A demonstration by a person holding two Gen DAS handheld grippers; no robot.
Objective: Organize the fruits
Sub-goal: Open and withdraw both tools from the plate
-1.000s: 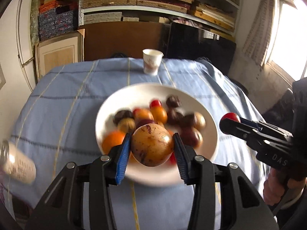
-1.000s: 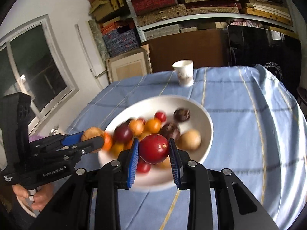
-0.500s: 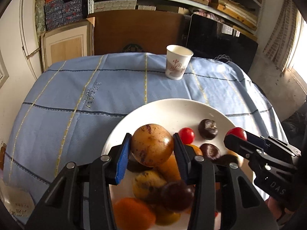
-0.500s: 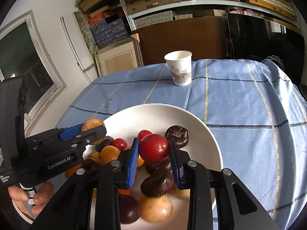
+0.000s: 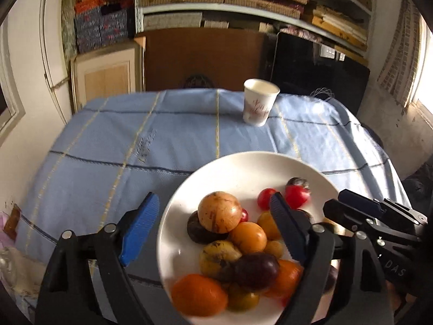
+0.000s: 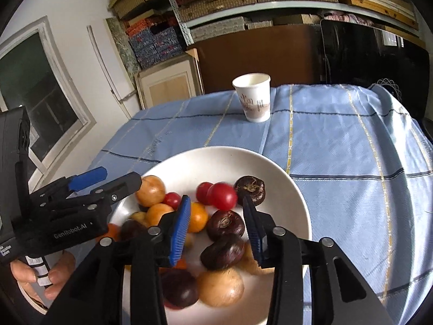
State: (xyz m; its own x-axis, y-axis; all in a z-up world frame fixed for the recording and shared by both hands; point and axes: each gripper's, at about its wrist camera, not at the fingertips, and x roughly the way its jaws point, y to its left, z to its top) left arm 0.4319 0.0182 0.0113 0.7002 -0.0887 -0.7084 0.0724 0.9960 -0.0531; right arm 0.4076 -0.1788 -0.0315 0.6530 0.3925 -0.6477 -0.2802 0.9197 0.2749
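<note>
Over white plate (image 5: 186, 197) w/ fruit: both hand-held grippers, jaws just opened.

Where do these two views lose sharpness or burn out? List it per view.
Left wrist view: the window at the right edge burns out; the nearest orange fruit is blurred; sun falls on the plate at its far rim. Right wrist view: the red fruit is smeared, the near tan fruit soft; fisheye bends the shelf.

Blue-clothed table (image 5: 113, 146): white plate (image 5: 243, 168), paper cup (image 5: 258, 103), perhaps empty.
</note>
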